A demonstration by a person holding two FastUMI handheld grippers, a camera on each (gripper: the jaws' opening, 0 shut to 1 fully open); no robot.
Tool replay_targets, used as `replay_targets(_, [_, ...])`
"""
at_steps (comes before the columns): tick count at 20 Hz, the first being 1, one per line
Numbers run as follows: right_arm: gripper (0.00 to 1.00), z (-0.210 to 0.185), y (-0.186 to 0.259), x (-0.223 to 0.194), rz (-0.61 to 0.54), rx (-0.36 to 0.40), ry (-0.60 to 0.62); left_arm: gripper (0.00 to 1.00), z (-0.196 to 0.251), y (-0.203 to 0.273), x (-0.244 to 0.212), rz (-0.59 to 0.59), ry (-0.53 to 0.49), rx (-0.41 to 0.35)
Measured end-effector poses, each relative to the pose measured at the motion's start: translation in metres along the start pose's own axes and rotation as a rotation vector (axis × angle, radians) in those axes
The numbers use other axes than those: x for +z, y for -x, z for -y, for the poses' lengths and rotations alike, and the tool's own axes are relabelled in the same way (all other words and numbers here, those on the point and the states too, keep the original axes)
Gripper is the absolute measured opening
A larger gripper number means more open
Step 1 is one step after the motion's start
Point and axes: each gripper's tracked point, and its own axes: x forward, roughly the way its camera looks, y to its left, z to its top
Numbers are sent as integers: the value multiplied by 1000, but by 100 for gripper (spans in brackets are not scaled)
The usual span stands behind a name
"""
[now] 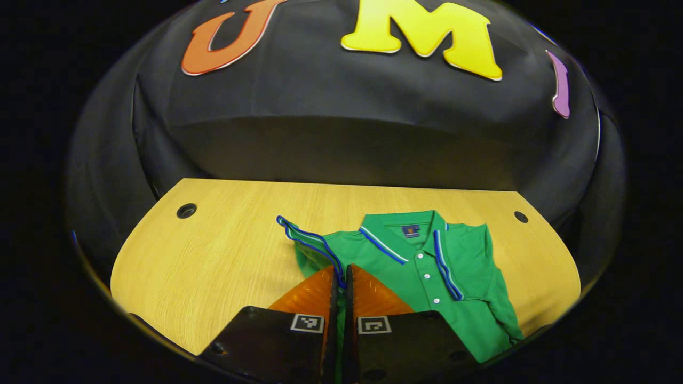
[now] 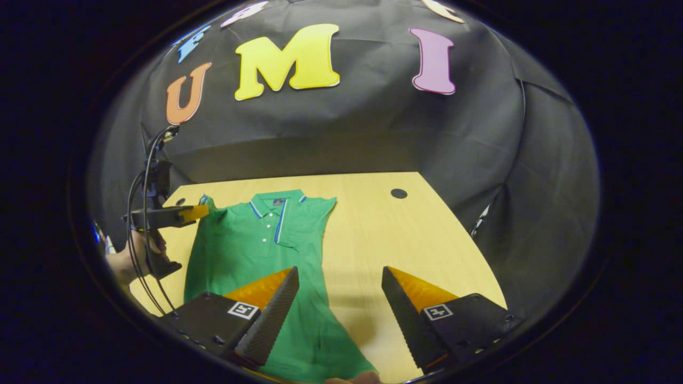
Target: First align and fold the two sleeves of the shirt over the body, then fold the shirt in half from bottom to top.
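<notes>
One shirt (image 1: 427,272) is laid collar-up on the bench (image 1: 213,256), toward its middle. One sleeve (image 1: 312,248) is pinched and raised by the left gripper (image 1: 341,277), whose fingers are closed on the striped cuff; in the right gripper view that gripper (image 2: 200,212) is seen at the shirt's shoulder, held in a hand (image 2: 125,264). The other sleeve (image 1: 499,290) is already folded over the body. The right gripper (image 2: 339,277) is held above the lower shirt, its fingers wide and empty. If the thin cuff slips from the pinch, the sleeve could be dropped short and left misaligned; the body could also be dragged askew. Counted: one shirt, two sleeves, two grippers, one bench.
</notes>
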Motion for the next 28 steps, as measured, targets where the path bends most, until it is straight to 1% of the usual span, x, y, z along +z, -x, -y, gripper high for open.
replay_targets(4, [96,20,8,-1,9,-33,-20,11,47,-12,1,-13,-53,-73])
replay_targets(8, [96,37,17,-8,2,-55,-28,11,77,-35,-21,-81,-107,-91])
replay_targets(10, [97,41,18,-12,-5,-59,-33,13,90,-42,-32,-109,-112,-107])
replay_targets(11, [97,43,18,-11,-8,-60,-34,19,94,-42,-35,-117,-109,-114])
replay_targets(12, [97,43,18,-11,-6,-59,-36,24,98,-42,-39,-116,-100,-124])
replay_targets(13, [97,44,17,-9,-2,-56,-34,42,97,-40,-38,-109,-93,-116])
replay_targets(14, [96,43,18,-7,2,-53,-29,54,96,-34,-37,-100,-85,-108])
replay_targets(16, [97,38,18,-4,10,-39,-20,92,89,-22,-31,-72,-60,-86])
replay_targets(17, [96,35,18,-2,15,-30,-12,100,84,-14,-26,-60,-46,-69])
replay_targets(20, [96,21,17,3,34,14,29,100,69,11,-15,-10,-1,-31])
replay_targets(22, [96,10,20,5,39,57,52,100,59,37,-7,26,21,-23])
replay_targets(25, [95,-4,29,4,51,112,97,100,42,83,-6,56,29,8])
replay_targets(27, [96,-9,35,1,54,143,139,100,34,114,-10,63,30,18])
replay_targets(28, [97,-13,38,-5,48,171,154,100,30,133,-13,58,20,18])
